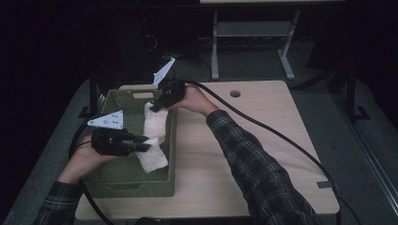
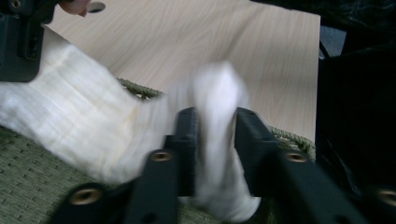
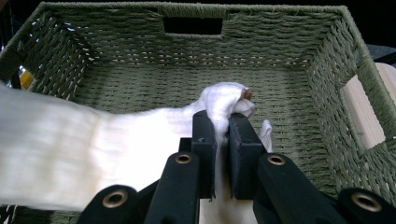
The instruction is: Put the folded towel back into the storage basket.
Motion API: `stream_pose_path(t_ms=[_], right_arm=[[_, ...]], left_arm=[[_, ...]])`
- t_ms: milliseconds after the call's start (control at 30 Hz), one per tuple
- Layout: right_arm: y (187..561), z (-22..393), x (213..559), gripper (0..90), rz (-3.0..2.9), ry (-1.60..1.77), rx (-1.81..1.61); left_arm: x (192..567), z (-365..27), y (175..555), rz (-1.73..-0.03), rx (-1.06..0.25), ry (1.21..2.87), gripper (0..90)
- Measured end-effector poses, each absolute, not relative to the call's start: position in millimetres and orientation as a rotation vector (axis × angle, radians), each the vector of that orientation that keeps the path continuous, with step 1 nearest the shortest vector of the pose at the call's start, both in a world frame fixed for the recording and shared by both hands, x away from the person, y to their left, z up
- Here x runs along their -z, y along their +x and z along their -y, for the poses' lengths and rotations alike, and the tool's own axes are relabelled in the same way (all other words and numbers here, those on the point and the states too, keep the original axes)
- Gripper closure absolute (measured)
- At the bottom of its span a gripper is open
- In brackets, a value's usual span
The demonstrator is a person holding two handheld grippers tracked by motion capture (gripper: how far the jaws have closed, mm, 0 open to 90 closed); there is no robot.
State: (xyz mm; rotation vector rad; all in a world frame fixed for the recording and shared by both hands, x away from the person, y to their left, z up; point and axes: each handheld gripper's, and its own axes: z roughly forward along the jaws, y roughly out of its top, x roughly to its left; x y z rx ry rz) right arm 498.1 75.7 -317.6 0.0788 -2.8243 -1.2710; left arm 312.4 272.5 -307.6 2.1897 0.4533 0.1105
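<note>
While the white cloth point(image 1: 154, 136) hangs stretched over the green woven basket point(image 1: 117, 180) at the bench's point(image 1: 263, 154) near left corner, the job of laying it inside looks, by my reading, close to done but not finished. The right gripper point(image 3: 222, 122) pinches one bunched end narrowly above the basket's far wall. The left gripper point(image 2: 215, 140) has the other end between its jaws over the near right rim; whether they press on it is unclear. What remains is lowering and letting go.

Basket walls point(image 1: 171, 140) hem cloth point(image 1: 154, 136); tabletop point(image 1: 244, 140) rightward open.
</note>
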Motion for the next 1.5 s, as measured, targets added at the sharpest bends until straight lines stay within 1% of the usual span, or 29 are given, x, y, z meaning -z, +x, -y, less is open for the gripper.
stream_pose_path(t_ms=[100, 167, 233, 700, 767, 833, 867, 1033, 1133, 1333, 1500], right_arm=[[499.4, -75.5, 319.2, 82.8, 2.830, 0.074, 1.258], [500.0, -76.3, 321.6, 82.8, 2.839, 0.074, 1.244], [501.3, -76.9, 323.8, 82.8, 2.841, 0.068, 1.235], [523.7, -76.2, 334.4, 82.1, 2.861, -0.006, 1.243], [528.5, -74.6, 335.1, 79.6, 2.874, -0.032, 1.256], [533.2, -72.3, 334.6, 70.9, 2.894, -0.066, 1.287], [535.3, -70.7, 333.3, 68.6, 2.901, -0.082, 1.310], [536.0, -63.3, 322.1, 64.5, 2.900, -0.092, 1.374], [532.5, -58.6, 317.4, 61.5, 2.892, -0.086, 1.385], [522.5, -42.7, 311.3, 58.4, 2.876, -0.077, 1.405], [515.2, -24.2, 308.9, 53.8, 2.873, -0.089, 1.411]], left_arm=[[309.1, -271.2, 313.7, -0.461, -0.119, 2.186, 57.2], [310.2, -269.7, 314.5, -0.461, -0.124, 2.185, 53.8], [311.0, -268.5, 314.9, -0.462, -0.121, 2.184, 52.3], [315.0, -262.4, 320.6, -0.452, -0.101, 2.170, 50.7], [315.4, -262.1, 321.8, -0.448, -0.097, 2.167, 50.6], [315.3, -261.8, 322.7, -0.446, -0.098, 2.167, 50.6], [315.3, -261.6, 323.0, -0.446, -0.095, 2.163, 50.5], [316.5, -259.5, 325.5, -0.446, -0.096, 2.154, 49.5], [316.5, -255.7, 327.4, -0.454, -0.099, 2.148, 47.3], [312.3, -239.9, 331.0, -0.458, -0.109, 2.132, 42.7], [309.1, -223.4, 332.7, -0.490, -0.130, 2.117, 39.1]])
